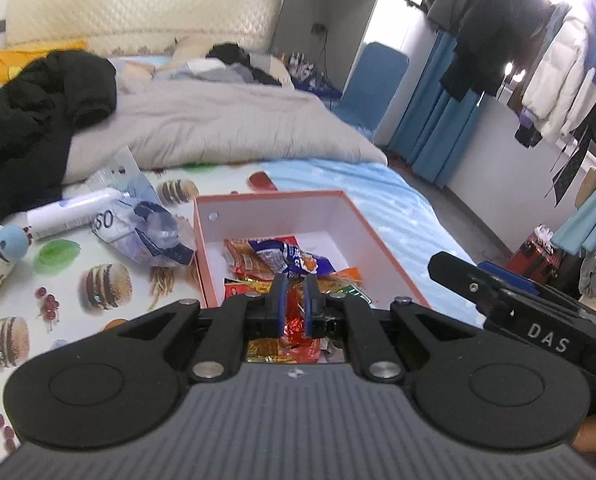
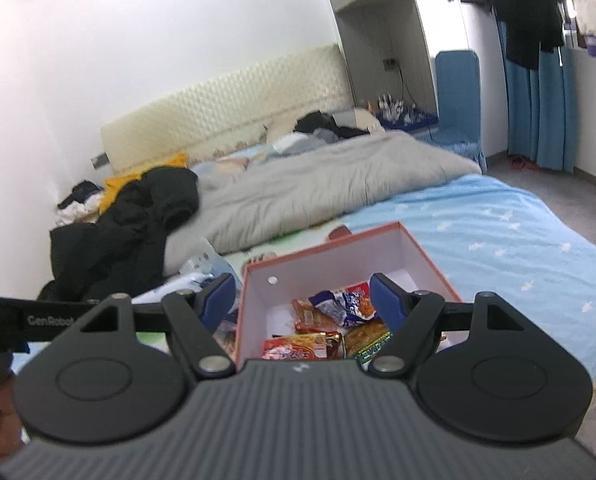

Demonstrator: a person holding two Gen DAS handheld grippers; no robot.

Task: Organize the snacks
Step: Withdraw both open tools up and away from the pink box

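Left hand-held gripper (image 1: 294, 300) clenched empty, right hand-held gripper (image 2: 301, 300) released above the pink-rimmed cardboard box (image 1: 381, 240); crinkly foil snack packets (image 1: 282, 260) inside risk snagging.

Both of my cameras are riding on the grippers I am holding, each looking forward along its fingers and tilting down at the bed. My left one is hanging close over the near edge of the pink box (image 1: 278, 208), facing the cream headboard (image 1: 138, 8) and catching the hanging clothes (image 1: 537, 60) at right. My right one is sitting a little farther back, aiming more level at the same box (image 2: 337, 256) and headboard (image 2: 226, 108). Both are sharing the box, the grey duvet (image 1: 218, 124) and the blue curtain (image 1: 429, 128).
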